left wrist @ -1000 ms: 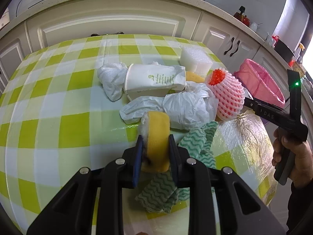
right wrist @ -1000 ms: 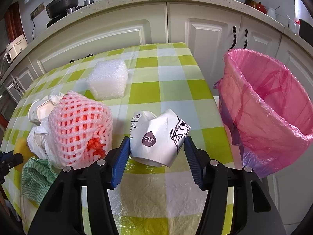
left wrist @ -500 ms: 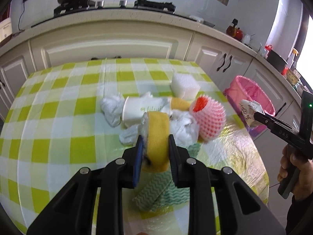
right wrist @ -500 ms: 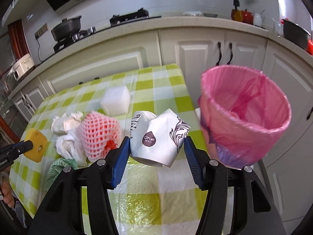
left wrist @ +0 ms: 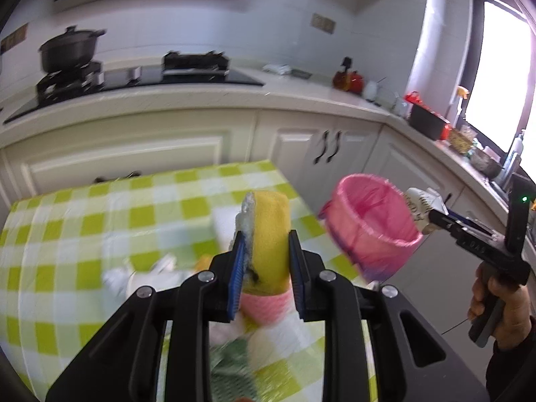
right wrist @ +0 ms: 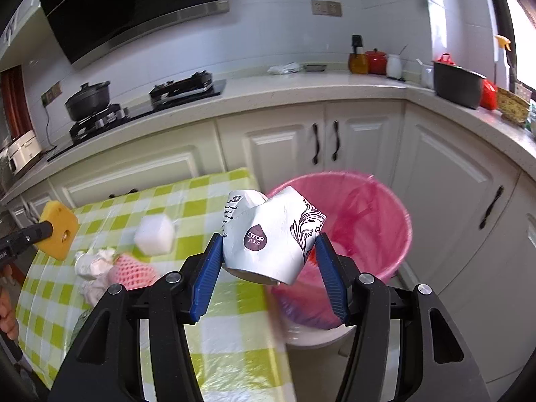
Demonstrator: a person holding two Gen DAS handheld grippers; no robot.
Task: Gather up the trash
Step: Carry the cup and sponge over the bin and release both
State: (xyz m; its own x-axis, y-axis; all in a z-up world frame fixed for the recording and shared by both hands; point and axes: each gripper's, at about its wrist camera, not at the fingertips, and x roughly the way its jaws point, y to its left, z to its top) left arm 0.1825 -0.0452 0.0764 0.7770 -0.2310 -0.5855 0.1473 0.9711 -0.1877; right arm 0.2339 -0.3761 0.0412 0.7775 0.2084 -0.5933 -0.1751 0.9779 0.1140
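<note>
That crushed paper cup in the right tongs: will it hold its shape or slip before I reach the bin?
The paper cup is already creased and caved in, so it probably gives further under squeeze rather than resisting. It looks light and hollow, likely to drop cleanly into the pink bin. The right tongs pinch its crumpled sides, so slipping seems unlikely.

Daylight floods a kitchen from a window at right, blown out to pure white in both fisheye views, with a haze of glare washing the nearby wall. Strong barrel distortion bends the counter and cabinets, and dark vignetting rings each frame's corners. Motion blur smears the checked table and the items lying on it in the left view; the pink bin is softened in both. The black gripper frames in the foreground stay sharp.
</note>
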